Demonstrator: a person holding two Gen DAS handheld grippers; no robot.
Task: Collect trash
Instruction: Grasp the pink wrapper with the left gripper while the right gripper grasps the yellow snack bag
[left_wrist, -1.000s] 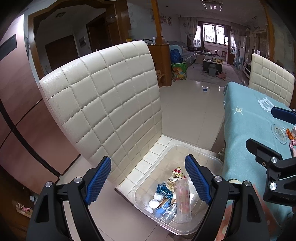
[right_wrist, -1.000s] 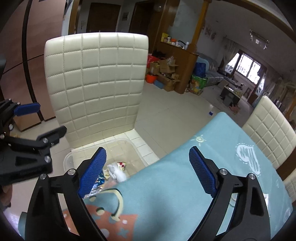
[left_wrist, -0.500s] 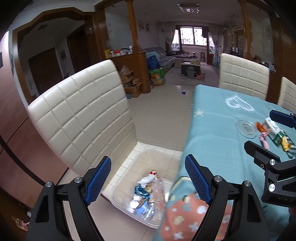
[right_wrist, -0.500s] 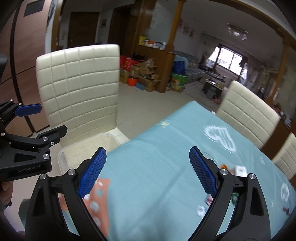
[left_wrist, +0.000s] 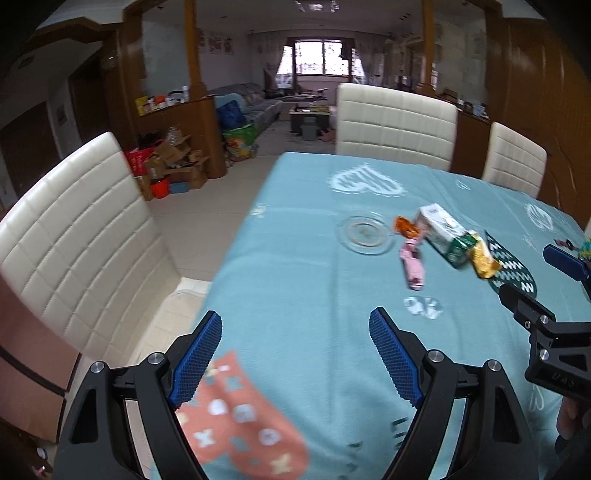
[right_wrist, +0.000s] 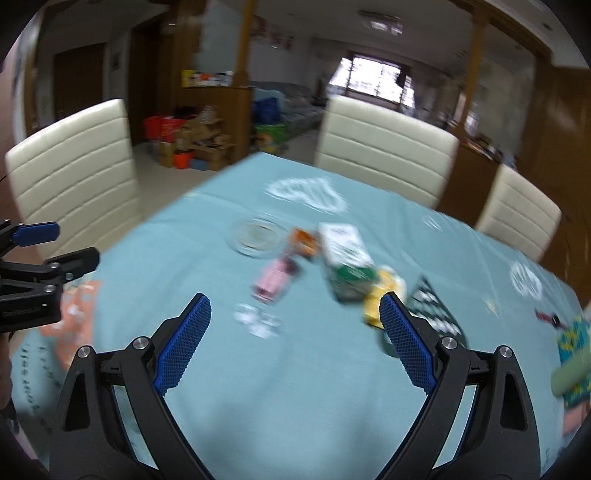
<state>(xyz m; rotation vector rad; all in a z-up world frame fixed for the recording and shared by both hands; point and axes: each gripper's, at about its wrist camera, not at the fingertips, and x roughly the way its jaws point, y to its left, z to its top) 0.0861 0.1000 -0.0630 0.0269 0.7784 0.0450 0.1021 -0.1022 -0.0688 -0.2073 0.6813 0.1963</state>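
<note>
Our left fingers (left_wrist: 395, 356) stand apart with nothing between them; in the left wrist view we have swung away from the chair and its bin, now out of frame, toward the bench (left_wrist: 295, 258), where the trash lies well ahead: a pink wrapper (left_wrist: 413, 266), a green-white carton (left_wrist: 445, 233) and a yellow wrapper (left_wrist: 484, 260). In the right wrist view our right fingers (right_wrist: 184, 347) are likewise apart and empty, facing the same carton (right_wrist: 345, 260). We judge the next pickup is starting.

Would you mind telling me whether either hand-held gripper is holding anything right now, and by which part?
Nothing is held. The left hand-held gripper and the right hand-held gripper both stand open and empty above the tablecloth; the wrappers lie untouched.
</note>
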